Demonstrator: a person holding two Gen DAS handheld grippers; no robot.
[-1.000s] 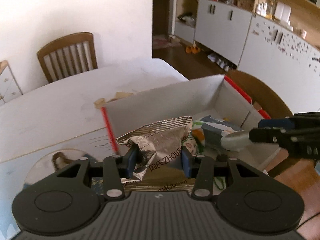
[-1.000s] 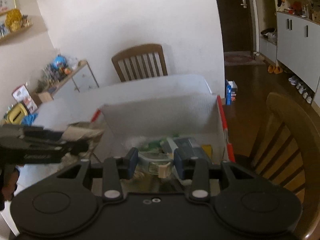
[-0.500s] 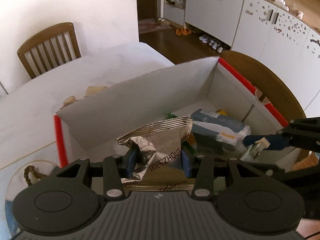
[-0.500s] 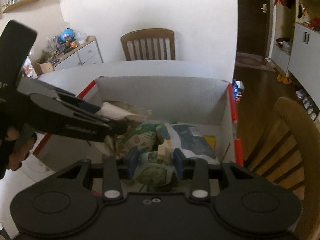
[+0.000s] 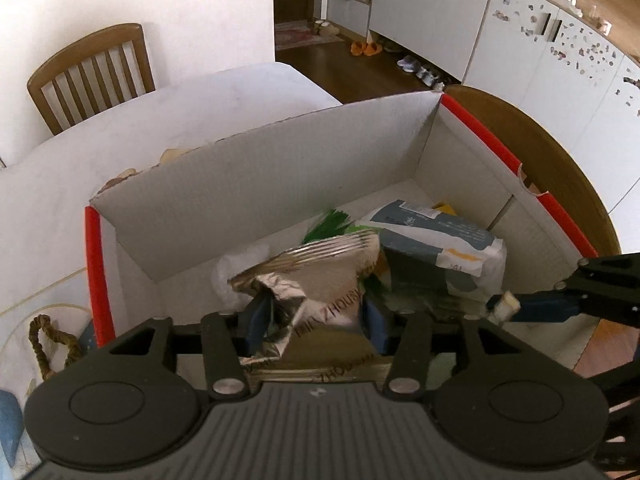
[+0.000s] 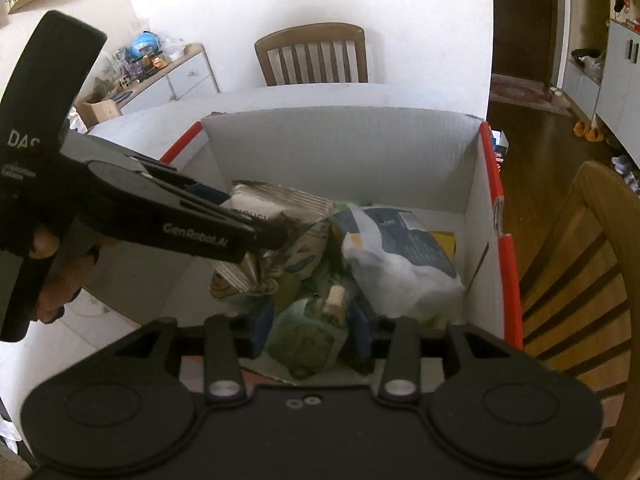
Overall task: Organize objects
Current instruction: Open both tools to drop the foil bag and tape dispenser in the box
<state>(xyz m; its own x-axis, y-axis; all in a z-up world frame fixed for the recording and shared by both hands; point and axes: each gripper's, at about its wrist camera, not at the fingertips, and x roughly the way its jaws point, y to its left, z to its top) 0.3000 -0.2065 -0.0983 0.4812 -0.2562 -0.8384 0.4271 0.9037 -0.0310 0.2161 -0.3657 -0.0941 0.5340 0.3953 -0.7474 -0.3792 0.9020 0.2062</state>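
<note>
White table (image 5: 224, 120) carries the load. Wooden slat-back chair (image 5: 90, 74) stands at its far side against a white wall (image 6: 304, 0). A second wooden chair (image 6: 580, 264) stands close at the right. Rope loop (image 5: 46, 344) lies on the table at left. White cabinets (image 5: 500, 28) line the right wall; shoes (image 5: 424, 70) and orange slippers (image 5: 364, 48) lie on dark wood floor. Cluttered sideboard (image 6: 160, 68) at left.
</note>
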